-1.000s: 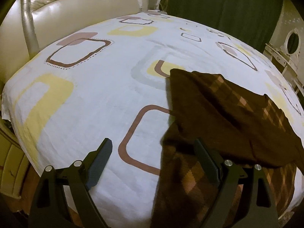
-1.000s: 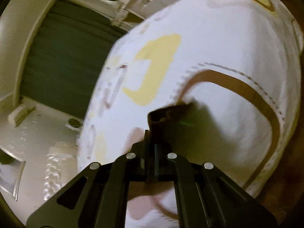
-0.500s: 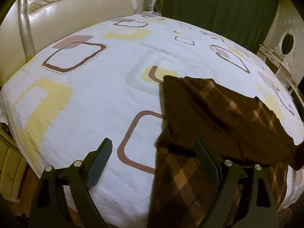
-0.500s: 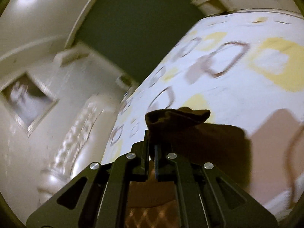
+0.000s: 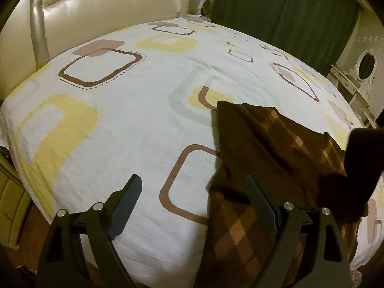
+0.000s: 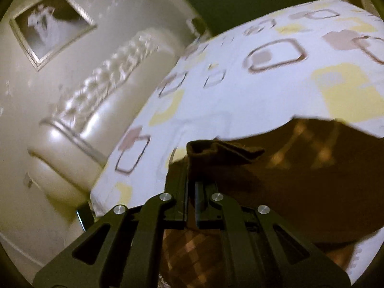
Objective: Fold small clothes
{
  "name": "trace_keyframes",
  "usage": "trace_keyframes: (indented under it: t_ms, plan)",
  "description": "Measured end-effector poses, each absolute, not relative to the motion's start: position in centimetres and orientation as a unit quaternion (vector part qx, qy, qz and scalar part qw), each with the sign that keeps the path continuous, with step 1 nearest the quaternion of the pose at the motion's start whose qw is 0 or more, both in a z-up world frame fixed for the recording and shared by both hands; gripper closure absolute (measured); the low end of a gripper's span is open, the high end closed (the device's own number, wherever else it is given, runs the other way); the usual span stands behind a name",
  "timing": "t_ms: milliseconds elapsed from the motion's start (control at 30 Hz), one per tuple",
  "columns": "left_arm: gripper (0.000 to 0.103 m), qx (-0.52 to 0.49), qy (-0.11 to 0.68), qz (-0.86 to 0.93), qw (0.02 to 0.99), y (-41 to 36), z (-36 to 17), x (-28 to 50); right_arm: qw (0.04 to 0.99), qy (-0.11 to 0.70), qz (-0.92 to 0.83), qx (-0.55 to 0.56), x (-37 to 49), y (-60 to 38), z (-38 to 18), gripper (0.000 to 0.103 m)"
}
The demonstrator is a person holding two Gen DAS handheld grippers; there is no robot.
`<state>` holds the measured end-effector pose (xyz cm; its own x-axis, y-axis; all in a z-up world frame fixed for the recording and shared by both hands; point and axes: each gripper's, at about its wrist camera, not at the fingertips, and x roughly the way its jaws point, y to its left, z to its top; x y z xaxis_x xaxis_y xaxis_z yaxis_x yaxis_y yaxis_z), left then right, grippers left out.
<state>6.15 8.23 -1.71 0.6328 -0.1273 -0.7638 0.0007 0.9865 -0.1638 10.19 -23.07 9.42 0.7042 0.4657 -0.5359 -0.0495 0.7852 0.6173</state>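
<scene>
Big bed with a white sheet printed in yellow and brown rounded squares [image 5: 134,129] fills both views; cream tufted leather headboard [image 5: 100,9] beyond the left tool, dark green curtain [image 5: 283,16] further right. The dark brown knit garment with an orange-tan argyle diamond pattern [image 5: 268,158] lies on the near edge of the sheet, right in front of the left gripper [image 5: 194,206] and running under its right-hand finger, part of it already doubled over itself. Looks soft, limp and light, slightly thick knit, not slippery and not fragile; it will sag and drape from any single pinch, so best taken by a hem or corner, two corners if the fold is to stay square. Right gripper [image 6: 192,168] is clenched on a bunched brown edge of the garment, cloth sprouting just past its tips and trailing off to its right; view is motion-blurred and rolled, tool angled moderately down, framed picture [image 6: 51,27] on the wall off to its left. Left gripper is spread wide, nothing between the fingers [image 5: 260,206], pitched steeply down, hovering over the bed edge, garment just ahead.
</scene>
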Motion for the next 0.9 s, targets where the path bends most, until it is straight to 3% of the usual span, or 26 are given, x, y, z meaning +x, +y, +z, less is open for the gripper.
trace_keyframes:
  t_ms: [367, 733, 900]
  plan:
    - [0.016, -0.097, 0.433, -0.02, 0.896, 10.3, -2.7, 7.0, 0.853, 0.425, 0.204, 0.225, 13.4, -11.9, 5.0, 0.1]
    - [0.016, -0.105, 0.438, -0.025, 0.893, 10.4, -3.3, 7.2, 0.827, 0.477, 0.226, 0.191, 14.7, -7.1, 1.0, 0.099]
    - [0.016, -0.113, 0.443, -0.023, 0.889, 10.6, -3.8, 7.4, 0.814, 0.498, 0.231, 0.191, 14.8, -6.5, -0.6, 0.092]
